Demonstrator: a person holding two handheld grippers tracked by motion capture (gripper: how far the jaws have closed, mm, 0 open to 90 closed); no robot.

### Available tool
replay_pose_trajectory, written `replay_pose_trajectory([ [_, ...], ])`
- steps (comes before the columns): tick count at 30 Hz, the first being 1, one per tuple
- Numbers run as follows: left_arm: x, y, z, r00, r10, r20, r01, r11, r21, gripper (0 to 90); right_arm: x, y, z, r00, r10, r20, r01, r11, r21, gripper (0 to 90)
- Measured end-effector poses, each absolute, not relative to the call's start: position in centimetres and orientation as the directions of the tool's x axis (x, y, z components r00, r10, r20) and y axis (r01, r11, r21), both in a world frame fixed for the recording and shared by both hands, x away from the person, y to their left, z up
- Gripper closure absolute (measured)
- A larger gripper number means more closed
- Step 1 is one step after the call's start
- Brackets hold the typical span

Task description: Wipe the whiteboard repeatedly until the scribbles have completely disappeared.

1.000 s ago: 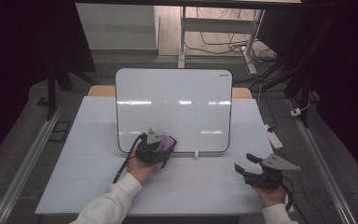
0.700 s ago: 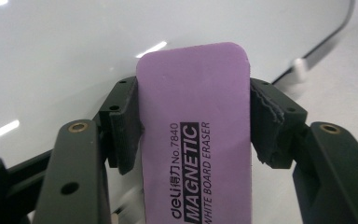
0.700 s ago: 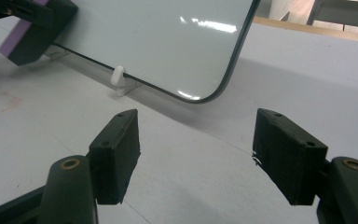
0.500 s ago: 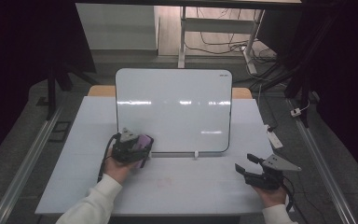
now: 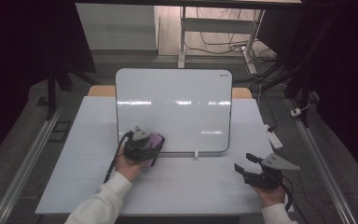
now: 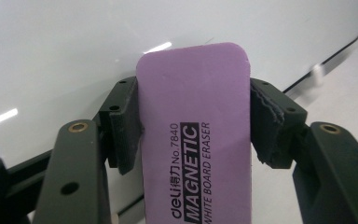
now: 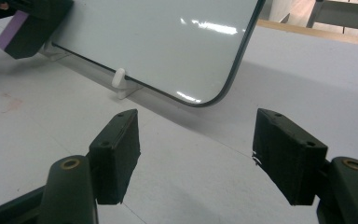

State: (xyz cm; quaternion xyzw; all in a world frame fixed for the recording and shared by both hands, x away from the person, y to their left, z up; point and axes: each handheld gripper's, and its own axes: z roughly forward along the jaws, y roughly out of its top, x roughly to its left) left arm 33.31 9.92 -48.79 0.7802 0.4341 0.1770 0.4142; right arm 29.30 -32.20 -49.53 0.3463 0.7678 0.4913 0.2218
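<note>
— Nearest, at five o'clock on the table [image 5: 74, 154]?
— Right gripper [image 5: 245, 164], jaws spread wide, gripping nothing, hovering over bare tabletop.

— And at seven o'clock?
— Left gripper [image 5: 156, 144], clamped on a purple eraser [image 6: 193, 140], pressed against the lower left corner of the whiteboard [image 5: 177, 107].

— Farther out, toward twelve?
— Whiteboard propped upright, tilted back, resting in small white clips [image 7: 119, 79].

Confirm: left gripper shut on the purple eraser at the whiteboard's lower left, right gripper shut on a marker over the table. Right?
Not quite. The right gripper is open and holds nothing, as the right gripper view shows. The rest stands: the left gripper is shut on the purple eraser at the whiteboard's lower left.
</note>
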Motion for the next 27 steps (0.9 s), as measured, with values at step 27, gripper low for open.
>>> replay_pose_trajectory([
  [27, 32.2, 10.6, -47.0, 0.603, 0.791, -0.1, 0.486, -0.266, 0.832, 40.1, 29.4, -31.6, -49.7, -0.671, 0.741, -0.007, 0.317, 0.295, 0.901, 31.5],
])
